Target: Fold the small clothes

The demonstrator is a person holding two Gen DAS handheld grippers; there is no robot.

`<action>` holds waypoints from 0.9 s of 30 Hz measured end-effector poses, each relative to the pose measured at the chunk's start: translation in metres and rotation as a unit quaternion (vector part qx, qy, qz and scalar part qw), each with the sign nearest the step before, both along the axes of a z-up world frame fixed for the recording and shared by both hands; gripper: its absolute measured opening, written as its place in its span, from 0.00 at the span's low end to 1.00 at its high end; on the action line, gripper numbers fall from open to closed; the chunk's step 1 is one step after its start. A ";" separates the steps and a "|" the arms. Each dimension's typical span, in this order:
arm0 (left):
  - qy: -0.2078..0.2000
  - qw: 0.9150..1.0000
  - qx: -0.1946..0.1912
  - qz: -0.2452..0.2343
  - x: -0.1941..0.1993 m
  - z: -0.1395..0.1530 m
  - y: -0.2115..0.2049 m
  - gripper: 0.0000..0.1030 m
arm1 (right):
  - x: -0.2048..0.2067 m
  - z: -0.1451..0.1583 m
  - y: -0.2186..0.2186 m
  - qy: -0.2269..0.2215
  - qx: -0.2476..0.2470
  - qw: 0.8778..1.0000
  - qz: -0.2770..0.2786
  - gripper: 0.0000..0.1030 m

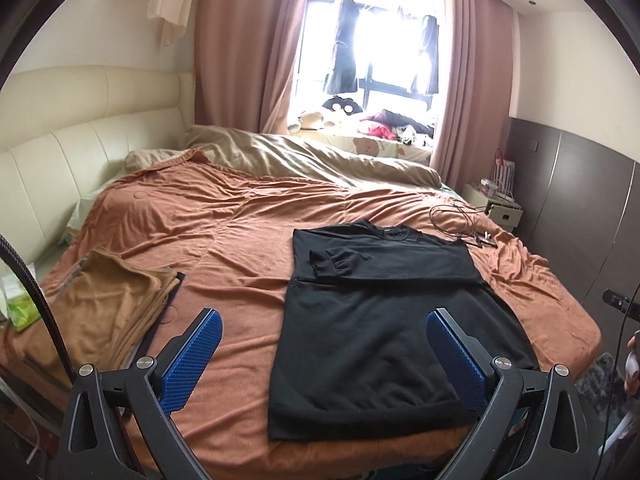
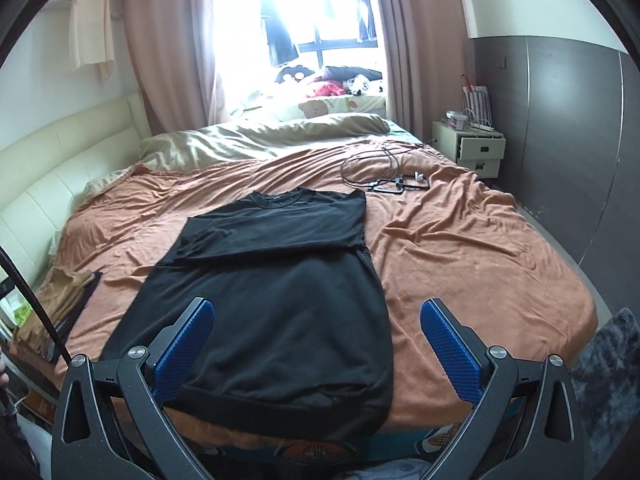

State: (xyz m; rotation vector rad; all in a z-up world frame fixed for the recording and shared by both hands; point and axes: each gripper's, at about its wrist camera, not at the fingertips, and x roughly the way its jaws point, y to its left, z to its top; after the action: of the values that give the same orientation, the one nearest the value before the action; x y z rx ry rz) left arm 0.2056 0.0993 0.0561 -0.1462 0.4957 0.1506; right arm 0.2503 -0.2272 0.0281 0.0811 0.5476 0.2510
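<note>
A black long-sleeved sweatshirt [image 1: 384, 332] lies flat on the orange bedspread [image 1: 224, 240], its sleeves folded across the chest and its hem at the bed's near edge. My left gripper [image 1: 324, 320] hovers open above the hem's left part, nothing between its blue pads [image 1: 192, 360]. The same sweatshirt [image 2: 280, 300] shows in the right wrist view. There my right gripper [image 2: 316, 312] hangs open over the hem's right part, clear of the cloth. A stack of folded tan clothes [image 1: 100, 312] rests at the bed's left side.
Black cables and a small device [image 2: 392, 176] lie on the bedspread beyond the sweatshirt. A beige duvet [image 1: 300, 152] is bunched at the far side. A cream headboard [image 1: 60, 168] runs along the left. A bedside table [image 2: 476, 148] and dark wardrobe [image 2: 580, 140] stand at right.
</note>
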 end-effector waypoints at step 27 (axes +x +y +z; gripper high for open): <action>0.014 1.000 -0.002 -0.003 -0.131 -0.024 -0.033 1.00 | -0.116 -0.027 -0.035 0.000 -0.003 1.000 -0.013 1.00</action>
State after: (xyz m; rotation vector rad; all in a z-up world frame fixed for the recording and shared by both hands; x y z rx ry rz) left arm 0.0749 0.0659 0.0323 -0.1471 0.5250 0.1454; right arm 0.1344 -0.2622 0.0007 0.0818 0.5460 0.2242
